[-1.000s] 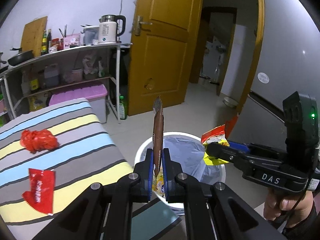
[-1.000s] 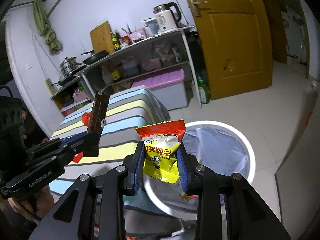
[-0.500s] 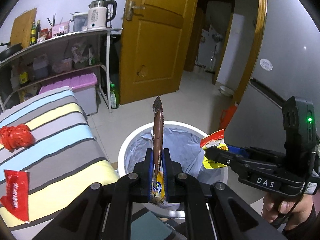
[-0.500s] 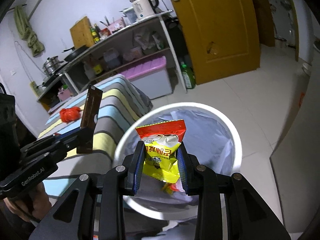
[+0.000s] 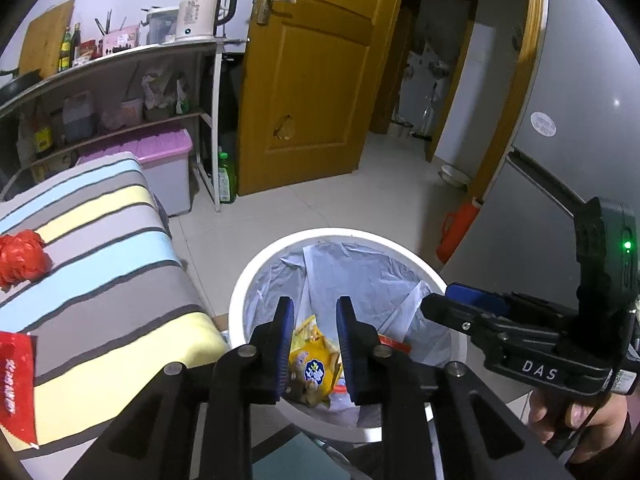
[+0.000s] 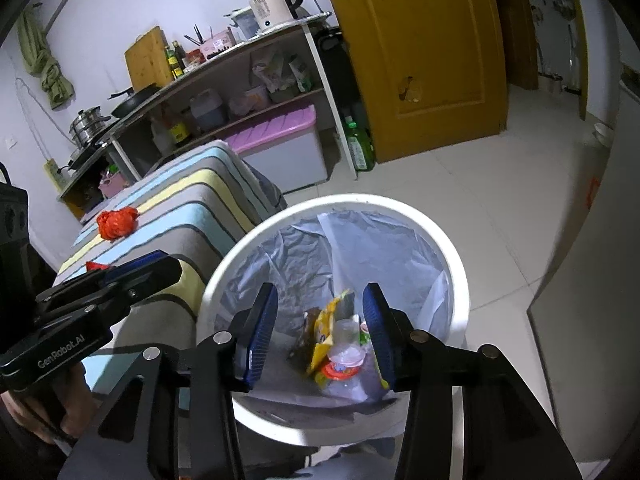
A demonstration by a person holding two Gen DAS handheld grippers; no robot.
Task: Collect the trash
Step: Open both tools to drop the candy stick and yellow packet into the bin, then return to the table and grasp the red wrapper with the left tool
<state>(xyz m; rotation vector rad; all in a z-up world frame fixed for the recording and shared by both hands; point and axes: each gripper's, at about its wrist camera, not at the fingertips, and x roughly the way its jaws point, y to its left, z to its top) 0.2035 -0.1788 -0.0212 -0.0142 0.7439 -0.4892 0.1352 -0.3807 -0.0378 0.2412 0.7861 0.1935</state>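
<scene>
Currently both grippers are hanging over the round white plastic trash bin with a pale translucent liner [image 5: 404,245] [image 6: 448,248], angled down into its mouth.

Left gripper [image 5: 314,344]: jaws are opening, blue ribbed pads standing apart, nothing sitting between them. Seen through the gap, a yellow crinkled snack bag [image 5: 316,364] is lying at the bottom of the bin among other wrappers. In the right wrist view the left gripper [image 6: 132,270] is showing from the side, at the bin's left rim, over the edge of the bed; a hand [image 6: 40,416] is gripping its handle.

Right gripper [image 6: 318,332]: jaws are also opening, pads wide apart, empty between them. Below them, inside the bin, a yellow and red snack packet [image 6: 326,328] is lying next to a clear plastic cup with a red base [image 6: 344,354]. In the left wrist view the right gripper [image 5: 452,302] is reaching in from the right over the bin rim, held by a hand [image 5: 580,416] at the lower right edge.

Trash not yet collected: a crumpled red plastic bag [image 5: 22,254] [image 6: 117,221] is sitting on the bed covered in a blue, yellow and grey striped sheet [image 5: 100,280] [image 6: 192,204], well apart from the bin. A flat red foil wrapper with white print [image 5: 16,384] is lying on the same sheet near the bottom left of the left wrist view; only a small red corner [image 6: 95,266] is showing in the right wrist view, behind the left gripper.

The bin is standing on the pale tiled floor [image 5: 320,208], just beside the bed's corner.
</scene>
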